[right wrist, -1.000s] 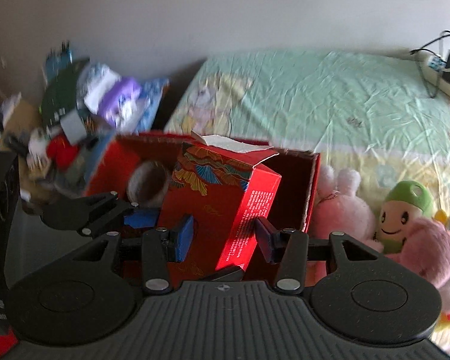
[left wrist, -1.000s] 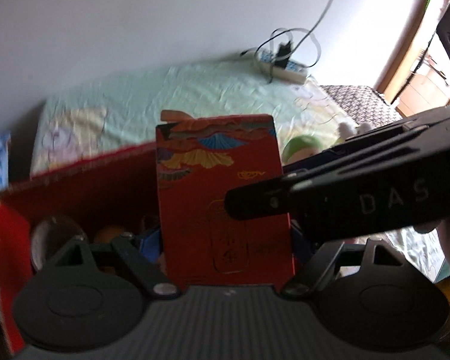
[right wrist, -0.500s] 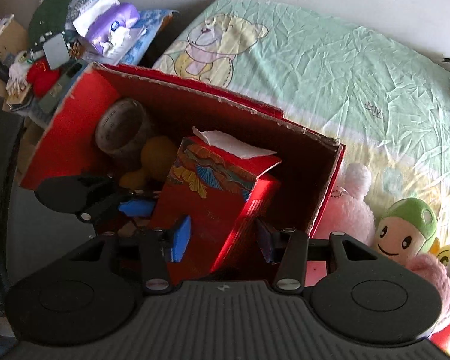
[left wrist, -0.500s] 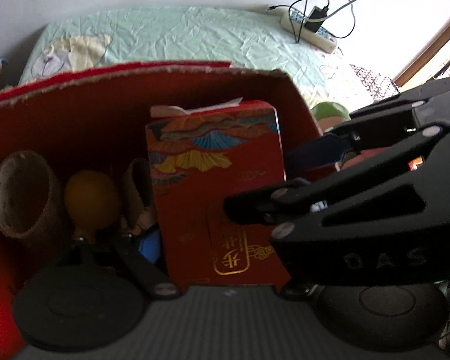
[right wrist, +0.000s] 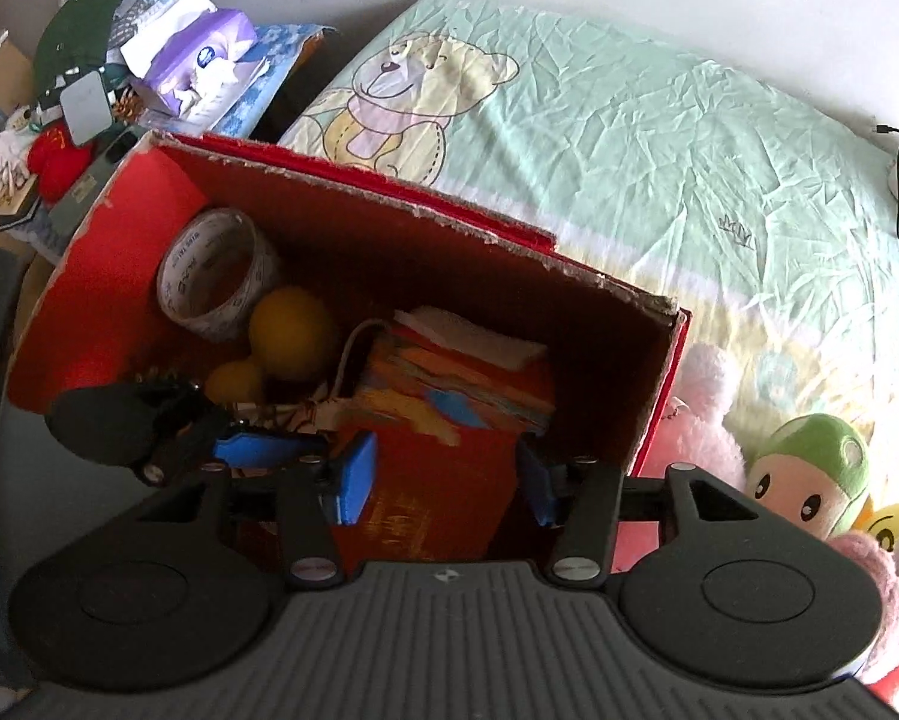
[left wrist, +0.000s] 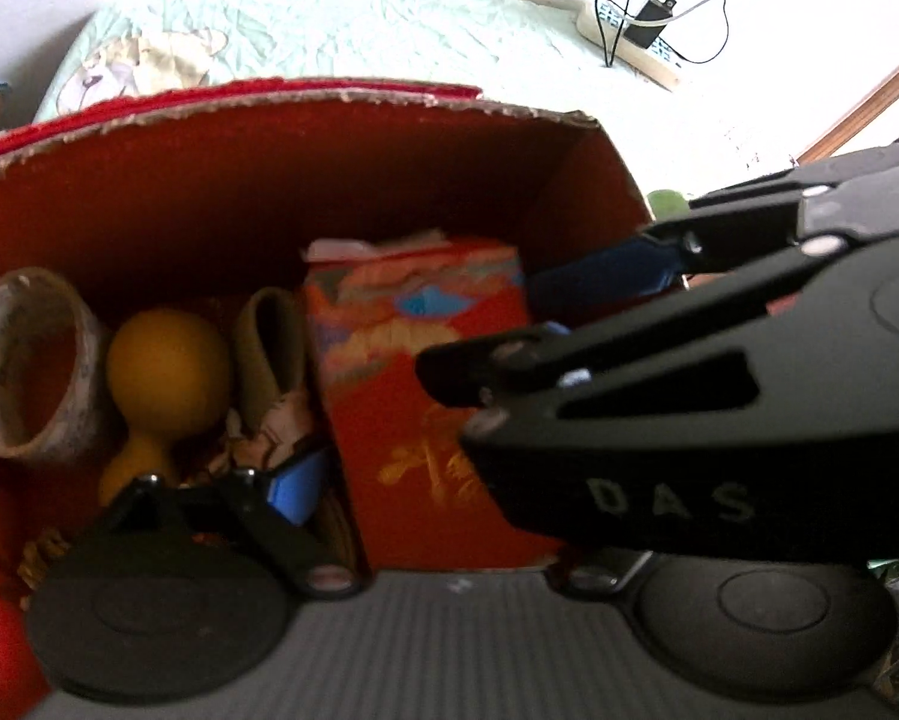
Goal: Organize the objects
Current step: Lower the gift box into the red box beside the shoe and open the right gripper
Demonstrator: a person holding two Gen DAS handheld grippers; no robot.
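So the red carton [right wrist: 449, 456] with the colourful cloud print stands upright inside the big red cardboard box [right wrist: 425, 210], over at the right-hand end, close to the box's right wall. The right tongs [right wrist: 443, 483] sit around its lower part, one blue pad [right wrist: 353, 477] on each side. They look spread a bit wider than the carton; whether the pads actually touch it, I can't tell. In the left wrist view the carton [left wrist: 425, 396] fills the middle, and the left tongs [left wrist: 443, 480] straddle it too: one blue pad [left wrist: 296, 486] sits just beside its left face, but the other side is hidden behind the right tool's black body, so I can't tell if that pair is spread or pinching.

The carton is glossy printed card with gold lettering low on the front and a white flap sticking up loose at the top. The big box is raw corrugated board, rim torn and ragged along the back edge.

To the left of the carton there's a roll of tape [right wrist: 218, 273] lying on its side against the left wall, a yellow gourd-shaped toy [right wrist: 287, 336] next to it, and a tan loop of something squeezed right against the carton. Not much slack on either side of the carton. The box rests on a bed [right wrist: 659, 138] with a crinkly pale green bear sheet; plush toys [right wrist: 809, 474] crowd just outside the right wall.
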